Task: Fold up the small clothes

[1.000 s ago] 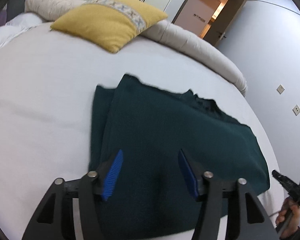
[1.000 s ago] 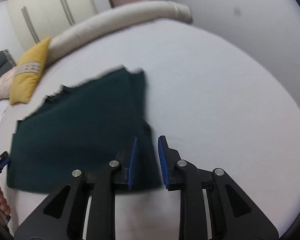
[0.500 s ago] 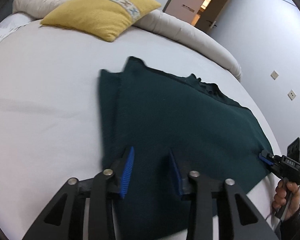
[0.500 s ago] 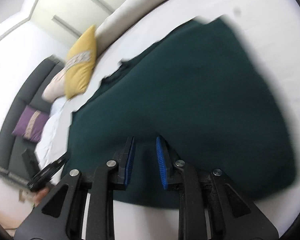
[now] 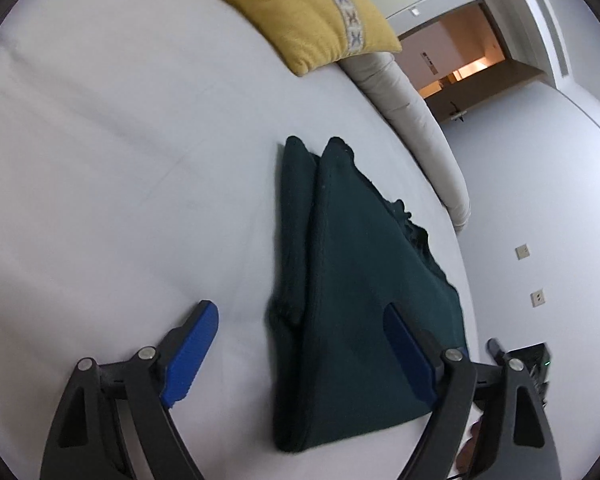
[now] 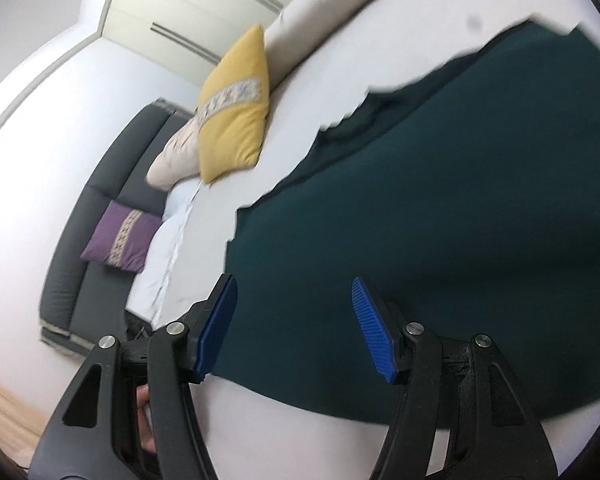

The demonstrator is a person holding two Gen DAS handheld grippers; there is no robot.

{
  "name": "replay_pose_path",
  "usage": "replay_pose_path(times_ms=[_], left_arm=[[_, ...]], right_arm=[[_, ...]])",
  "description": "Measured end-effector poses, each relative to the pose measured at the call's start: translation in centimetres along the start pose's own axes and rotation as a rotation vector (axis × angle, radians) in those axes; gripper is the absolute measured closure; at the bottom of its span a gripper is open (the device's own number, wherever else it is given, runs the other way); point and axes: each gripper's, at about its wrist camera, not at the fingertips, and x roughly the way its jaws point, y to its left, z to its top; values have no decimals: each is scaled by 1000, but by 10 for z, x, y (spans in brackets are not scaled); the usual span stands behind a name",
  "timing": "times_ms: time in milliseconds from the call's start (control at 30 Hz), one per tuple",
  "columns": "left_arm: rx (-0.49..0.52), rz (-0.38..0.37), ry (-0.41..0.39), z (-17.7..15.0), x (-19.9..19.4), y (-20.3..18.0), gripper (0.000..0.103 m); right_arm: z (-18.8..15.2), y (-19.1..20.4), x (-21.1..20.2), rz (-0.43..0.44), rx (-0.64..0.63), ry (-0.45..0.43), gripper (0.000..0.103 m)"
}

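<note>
Both claws stand over one dark green knitted garment [image 5: 364, 300], folded flat on the white bed sheet [image 5: 100, 160]. Left gripper [image 5: 300, 352], jaws wide and opening, grips nothing; one blue pad is over the sheet, the other over the cloth. Right gripper [image 6: 296, 328], jaws opening, holds nothing above the garment's near edge. In the left view the garment's long axis runs away towards one yellow cushion [image 5: 300, 12] with a patterned band. One purple cushion [image 6: 120, 236] lies on a dark sofa [image 6: 100, 216].
</note>
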Motion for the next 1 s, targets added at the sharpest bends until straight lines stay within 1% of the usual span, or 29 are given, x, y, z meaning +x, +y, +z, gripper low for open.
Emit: replay_pose_path(times_ms=[100, 133, 233, 300, 333, 367, 400, 433, 467, 567, 633, 667, 700, 733, 767, 800, 833, 867, 933, 1000], left_arm=[[-7, -28, 84, 10, 18, -5, 17], [-6, -30, 101, 12, 19, -6, 17], [-8, -34, 151, 20, 34, -13, 20], [-42, -63, 171, 23, 38, -11, 31], [-62, -70, 177, 24, 38, -9, 35], [-78, -80, 182, 24, 39, -6, 43], [-88, -85, 187, 23, 39, -3, 56], [-96, -82, 188, 24, 40, 0, 64], [-105, -78, 189, 24, 41, 4, 80], [-120, -104, 176, 24, 41, 12, 82], [-106, -100, 166, 22, 39, 12, 83], [-102, -99, 160, 23, 39, 12, 83], [-100, -97, 157, 24, 39, 13, 84], [-90, -92, 153, 24, 39, 11, 84], [-79, -86, 150, 24, 38, 11, 84], [-70, -79, 147, 24, 38, 10, 84], [-60, -70, 146, 23, 37, 8, 85], [-41, -53, 142, 24, 36, 5, 85], [-12, -26, 136, 25, 34, -2, 86], [8, -16, 126, 25, 31, -14, 87]], right_arm=[[-1, 5, 24, 72, 31, 44, 44], [-2, 7, 30, 89, 32, 53, 44], [3, 13, 49, 119, 37, 87, 44], [4, 20, 68, 132, 37, 109, 44], [5, 24, 75, 134, 30, 120, 44], [5, 28, 82, 138, 24, 130, 44], [5, 32, 86, 140, 23, 135, 44], [5, 35, 93, 140, 19, 145, 44], [6, 38, 98, 136, 15, 151, 44], [8, 42, 111, 121, 9, 169, 44], [9, 44, 120, 99, 3, 182, 44], [9, 43, 122, 83, 1, 190, 45], [8, 41, 131, 47, 2, 216, 46], [7, 38, 137, 22, 6, 232, 51], [6, 35, 142, 7, 6, 241, 60], [4, 31, 147, -7, -2, 244, 66], [3, 26, 150, -17, -9, 242, 74], [2, 20, 151, -14, -1, 234, 79], [1, 10, 150, 15, 19, 220, 85], [3, 5, 154, 36, 33, 220, 86]])
